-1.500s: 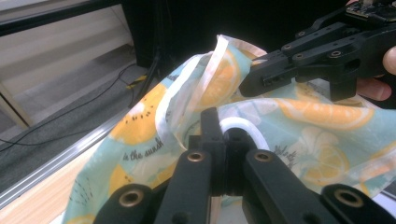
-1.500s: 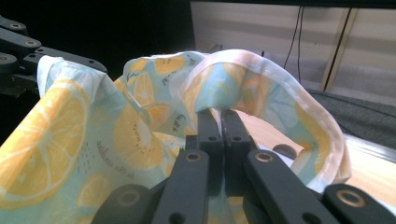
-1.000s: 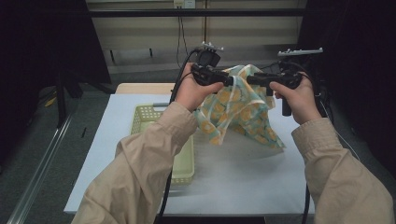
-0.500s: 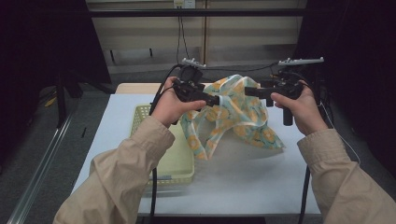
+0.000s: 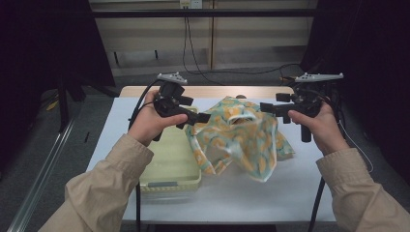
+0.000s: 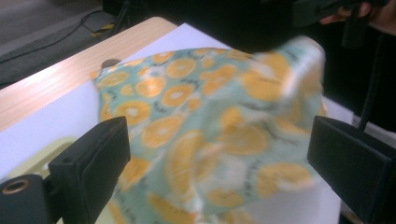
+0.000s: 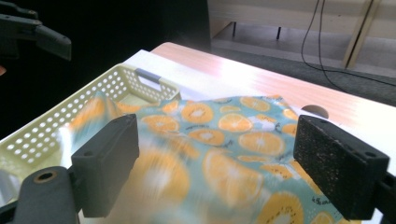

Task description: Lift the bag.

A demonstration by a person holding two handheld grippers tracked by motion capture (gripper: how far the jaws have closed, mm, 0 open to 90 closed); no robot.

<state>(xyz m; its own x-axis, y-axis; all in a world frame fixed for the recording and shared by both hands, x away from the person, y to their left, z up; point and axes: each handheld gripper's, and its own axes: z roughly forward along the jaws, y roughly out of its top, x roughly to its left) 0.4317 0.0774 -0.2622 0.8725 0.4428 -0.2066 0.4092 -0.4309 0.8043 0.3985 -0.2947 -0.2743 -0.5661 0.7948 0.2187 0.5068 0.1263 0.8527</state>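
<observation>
Dropped cloth between both parted grippers, untouched.

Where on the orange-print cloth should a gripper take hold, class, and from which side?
Probably at the raised fold on top of the orange-print cloth, coming down from above. The cloth lies crumpled on the table, one edge over the basket; elsewhere it looks flatter, so the jaws would find less fabric to pinch.
</observation>
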